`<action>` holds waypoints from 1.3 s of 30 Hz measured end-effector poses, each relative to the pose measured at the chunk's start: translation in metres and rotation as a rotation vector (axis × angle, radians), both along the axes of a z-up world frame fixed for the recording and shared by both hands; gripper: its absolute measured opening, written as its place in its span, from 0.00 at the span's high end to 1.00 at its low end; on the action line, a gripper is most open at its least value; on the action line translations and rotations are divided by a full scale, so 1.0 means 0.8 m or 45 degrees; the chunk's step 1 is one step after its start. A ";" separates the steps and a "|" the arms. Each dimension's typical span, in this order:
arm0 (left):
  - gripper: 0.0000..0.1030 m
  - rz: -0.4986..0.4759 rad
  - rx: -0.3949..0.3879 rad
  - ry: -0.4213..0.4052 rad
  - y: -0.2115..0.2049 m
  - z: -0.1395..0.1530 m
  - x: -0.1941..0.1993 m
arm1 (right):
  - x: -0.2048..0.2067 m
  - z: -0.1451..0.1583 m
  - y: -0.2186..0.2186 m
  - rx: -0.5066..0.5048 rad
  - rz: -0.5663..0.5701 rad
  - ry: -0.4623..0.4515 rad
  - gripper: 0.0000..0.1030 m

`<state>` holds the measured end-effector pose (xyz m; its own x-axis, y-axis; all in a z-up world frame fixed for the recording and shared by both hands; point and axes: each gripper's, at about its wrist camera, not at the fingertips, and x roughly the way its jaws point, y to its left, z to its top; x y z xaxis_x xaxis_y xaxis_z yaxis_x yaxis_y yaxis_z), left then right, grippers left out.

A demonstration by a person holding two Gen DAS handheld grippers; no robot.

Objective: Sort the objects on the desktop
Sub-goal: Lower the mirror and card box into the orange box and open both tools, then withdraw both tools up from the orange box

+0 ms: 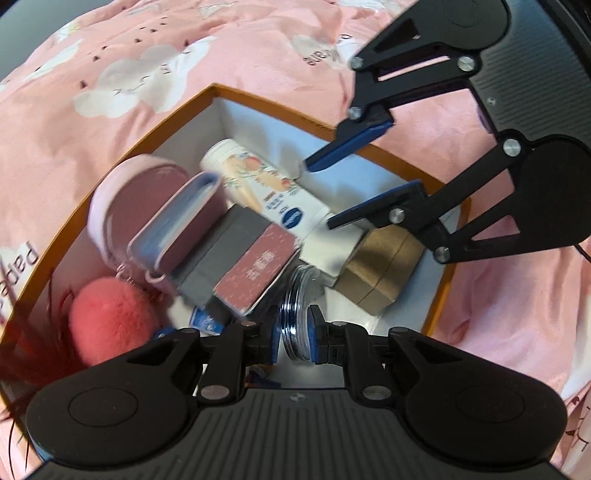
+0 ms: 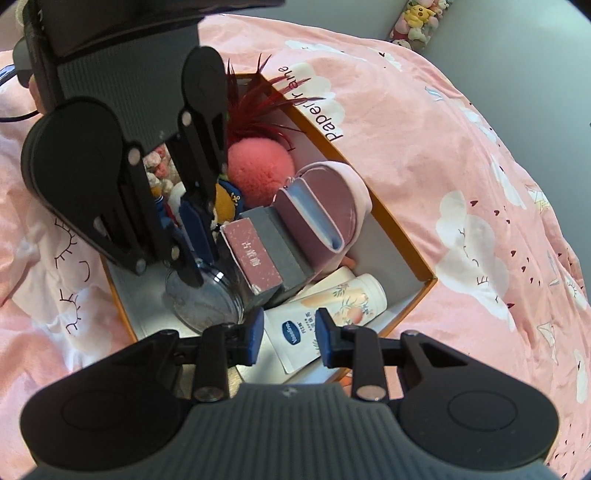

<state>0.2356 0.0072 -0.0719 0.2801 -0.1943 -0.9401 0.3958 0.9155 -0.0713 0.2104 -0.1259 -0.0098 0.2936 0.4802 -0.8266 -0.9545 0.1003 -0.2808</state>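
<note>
Clear jar (image 1: pixel 293 325) clamped in left tool (image 1: pixel 293 341); right tool (image 2: pixel 290 338) wide above tube (image 2: pixel 295 334).

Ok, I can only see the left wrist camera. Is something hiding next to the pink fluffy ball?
Observer: Yes. A small yellow plush toy in a navy cap sits beside the pink fluffy ball, behind your left tool, which is clamped on the clear jar.
Operator: Ooh! And is there anything past the bed?
Observer: In the right wrist view, a strip of tiny plush toys, one of them yellow, shows at the top edge beyond the pink blanket.
</note>
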 end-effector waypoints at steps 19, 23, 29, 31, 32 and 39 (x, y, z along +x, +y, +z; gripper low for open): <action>0.85 0.224 -0.045 -0.147 0.016 0.052 -0.041 | -0.020 0.026 -0.003 0.041 -0.123 0.105 0.69; 0.85 0.306 -0.068 -0.225 0.018 0.077 -0.055 | -0.028 0.037 -0.004 0.049 -0.202 0.137 0.69; 0.84 0.455 -0.103 -0.353 0.025 0.114 -0.082 | -0.039 0.057 -0.009 0.104 -0.369 0.197 0.68; 0.83 0.538 -0.102 -0.386 0.030 0.125 -0.093 | -0.044 0.064 -0.012 0.136 -0.438 0.204 0.67; 0.81 0.584 -0.101 -0.398 0.034 0.129 -0.098 | -0.047 0.068 -0.015 0.163 -0.472 0.213 0.67; 0.65 0.884 -0.103 -0.499 0.053 0.143 -0.138 | -0.064 0.086 -0.032 0.415 -0.694 0.298 0.64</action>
